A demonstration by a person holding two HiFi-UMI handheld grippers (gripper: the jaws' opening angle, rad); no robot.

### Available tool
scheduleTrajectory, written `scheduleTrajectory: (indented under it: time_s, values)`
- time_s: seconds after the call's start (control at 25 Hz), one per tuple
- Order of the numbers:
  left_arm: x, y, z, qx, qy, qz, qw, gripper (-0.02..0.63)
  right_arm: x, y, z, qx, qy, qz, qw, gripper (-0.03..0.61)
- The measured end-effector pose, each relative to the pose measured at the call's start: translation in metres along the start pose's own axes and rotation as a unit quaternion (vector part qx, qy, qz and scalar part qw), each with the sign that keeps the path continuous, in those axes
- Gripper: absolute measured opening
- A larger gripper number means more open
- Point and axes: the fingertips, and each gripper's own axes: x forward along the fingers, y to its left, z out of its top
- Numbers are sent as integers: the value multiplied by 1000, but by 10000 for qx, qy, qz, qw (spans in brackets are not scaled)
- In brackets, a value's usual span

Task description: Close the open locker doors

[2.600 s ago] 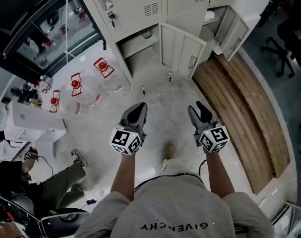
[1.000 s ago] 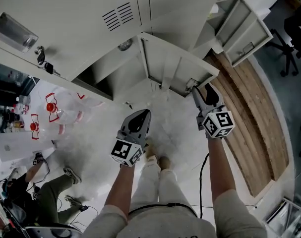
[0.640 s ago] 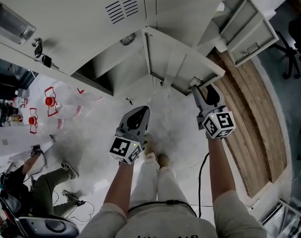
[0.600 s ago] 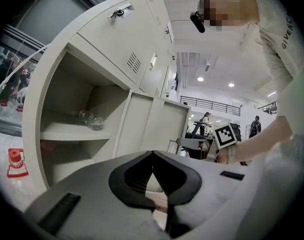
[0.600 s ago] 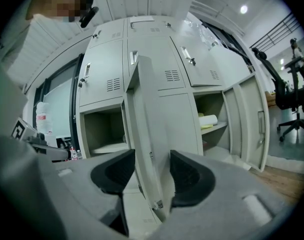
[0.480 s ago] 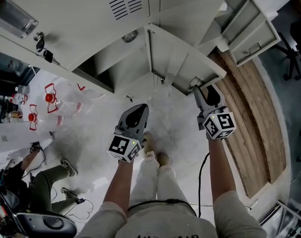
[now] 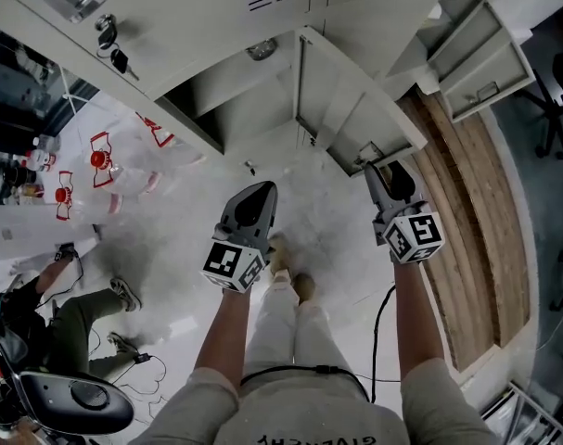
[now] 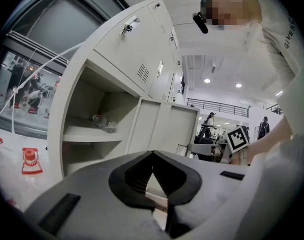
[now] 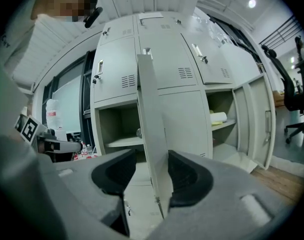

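Note:
The middle locker door (image 7: 355,109) stands swung out from its open compartment (image 7: 235,86). My right gripper (image 7: 385,167) is at that door's free edge. In the right gripper view the door edge (image 9: 150,134) runs between the jaws of my right gripper (image 9: 152,169). The jaws are closing; the right pad sits close to the door face and the left pad stands apart from it. My left gripper (image 7: 261,191) hangs over the floor in front of the compartment. In its own view the left gripper (image 8: 153,156) is shut and holds nothing. A second open door (image 7: 490,63) hangs at the far right.
Water jugs with red labels (image 7: 100,160) lie on the floor at left. A person (image 7: 68,313) sits on the floor at lower left. Wooden planks (image 7: 467,202) run along the right, with an office chair (image 7: 559,91) beyond. Keys (image 7: 114,54) hang from an upper locker.
The person has shifted a little and the lockers sit lower and nearer in view. The right gripper stays at the middle door's free edge. The left gripper keeps its place.

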Motion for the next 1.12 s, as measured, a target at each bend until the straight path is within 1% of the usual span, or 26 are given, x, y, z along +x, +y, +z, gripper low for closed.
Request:
scheduleTrajectory:
  time_s: [0.36, 0.84, 1.0, 1.12]
  values:
    - [-29, 13, 6, -42, -119, 176, 9998, -2, 0, 38, -5, -33, 82, 207, 9997, 181]
    - [-65, 33, 4, -110, -188, 477, 9986, -2, 12, 103, -18, -182, 138, 708, 9972, 179]
    - [-77, 42, 1, -99, -251, 564, 9980, -2, 20, 121, -22, -127, 138, 845, 9962, 167]
    - [-85, 48, 0, -97, -296, 635, 9975, -2, 26, 134, -23, -114, 125, 977, 9951, 178]
